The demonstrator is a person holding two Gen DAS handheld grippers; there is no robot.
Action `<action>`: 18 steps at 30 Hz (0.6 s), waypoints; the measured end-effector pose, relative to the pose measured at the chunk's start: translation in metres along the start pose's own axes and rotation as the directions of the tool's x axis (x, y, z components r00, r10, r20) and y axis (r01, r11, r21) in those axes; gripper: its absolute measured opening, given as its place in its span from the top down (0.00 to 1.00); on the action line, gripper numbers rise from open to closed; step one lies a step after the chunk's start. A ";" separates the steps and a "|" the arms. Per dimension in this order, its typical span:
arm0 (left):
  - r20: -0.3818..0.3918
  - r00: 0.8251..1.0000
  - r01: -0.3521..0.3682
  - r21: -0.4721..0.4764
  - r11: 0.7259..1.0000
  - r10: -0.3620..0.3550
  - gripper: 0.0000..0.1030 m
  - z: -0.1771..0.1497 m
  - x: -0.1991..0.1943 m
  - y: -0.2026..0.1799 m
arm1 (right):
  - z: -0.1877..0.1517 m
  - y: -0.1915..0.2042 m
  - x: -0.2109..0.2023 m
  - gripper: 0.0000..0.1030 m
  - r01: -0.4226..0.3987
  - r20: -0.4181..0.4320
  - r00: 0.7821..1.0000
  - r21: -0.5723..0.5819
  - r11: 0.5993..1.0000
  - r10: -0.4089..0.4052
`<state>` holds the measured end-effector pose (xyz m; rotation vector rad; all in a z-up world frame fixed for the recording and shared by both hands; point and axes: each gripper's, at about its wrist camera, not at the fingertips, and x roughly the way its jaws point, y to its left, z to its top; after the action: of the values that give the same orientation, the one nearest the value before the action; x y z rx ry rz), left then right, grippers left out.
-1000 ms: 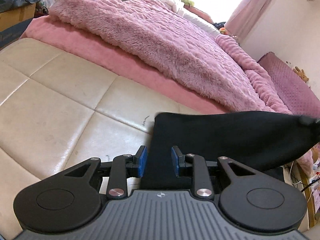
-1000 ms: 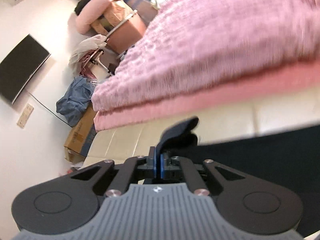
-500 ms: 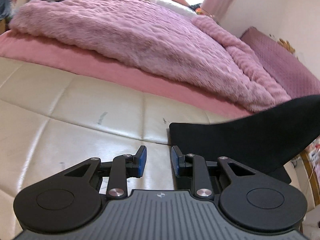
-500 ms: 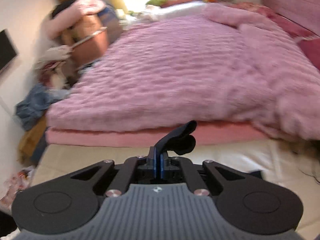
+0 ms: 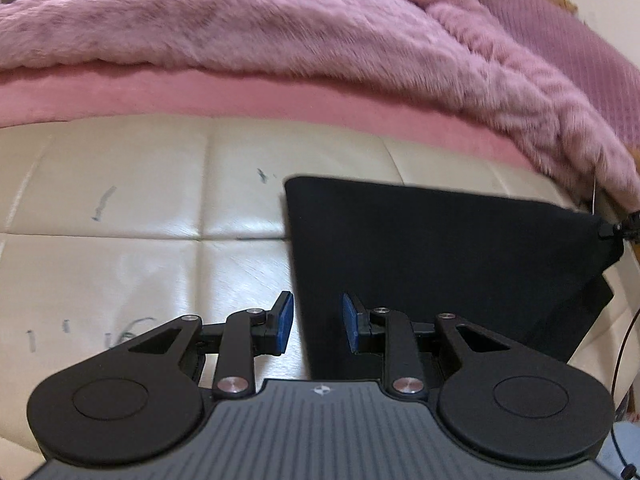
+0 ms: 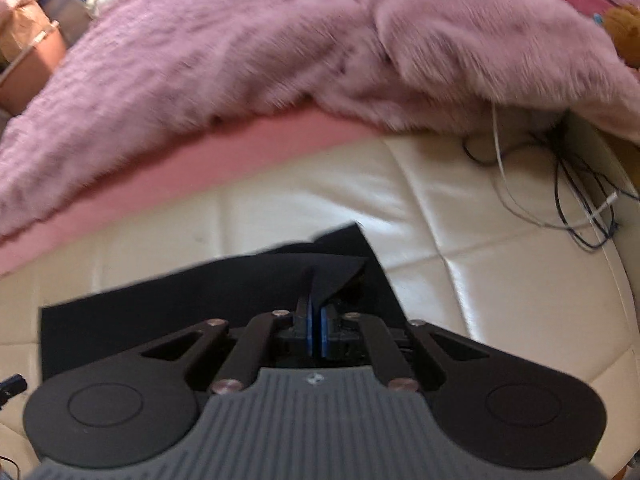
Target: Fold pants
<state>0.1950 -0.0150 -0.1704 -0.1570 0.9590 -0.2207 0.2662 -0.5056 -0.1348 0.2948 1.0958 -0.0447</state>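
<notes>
The black pants (image 5: 432,248) lie folded on a cream leather surface (image 5: 140,208). My left gripper (image 5: 316,322) is open, its blue pads straddling the near left edge of the pants without gripping. My right gripper (image 6: 315,330) is shut on a corner of the pants (image 6: 332,276), held low over the fabric at its right end. The right gripper's tip also shows in the left wrist view (image 5: 624,228) at the pants' far right corner.
A fluffy pink blanket (image 5: 280,24) on a pink mattress edge (image 5: 280,96) borders the far side. Loose black and white cables (image 6: 576,192) lie on the cream surface (image 6: 500,280) at the right. Boxes and bags (image 6: 28,40) stand at far left.
My right gripper has swung the pants' end over and down onto the cream surface. My left gripper stayed open and the pants' edge now lies between its pads.
</notes>
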 end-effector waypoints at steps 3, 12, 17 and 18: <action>-0.030 1.000 -0.006 0.020 1.000 0.006 0.71 -0.003 0.011 -0.004 | 0.002 -0.008 0.014 1.00 0.010 -0.024 1.000 0.010 1.000 -0.009; -0.058 0.998 -0.007 0.010 1.000 0.007 0.71 -0.012 0.023 0.002 | -0.004 0.026 -0.034 1.00 0.057 0.247 0.969 -0.240 0.969 0.004; -0.057 0.998 -0.012 0.010 1.000 0.012 0.69 -0.012 0.025 0.000 | -0.025 0.009 0.034 1.00 0.144 0.156 0.982 -0.267 0.953 -0.105; -0.057 0.998 -0.014 0.015 1.000 0.015 0.68 -0.012 0.025 0.000 | -0.027 0.008 0.040 1.00 0.152 0.162 0.980 -0.263 0.953 -0.112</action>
<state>0.1990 -0.0219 -0.1972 -0.1310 1.0149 -0.2201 0.2622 -0.4864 -0.1796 -0.0318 0.9610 -0.0324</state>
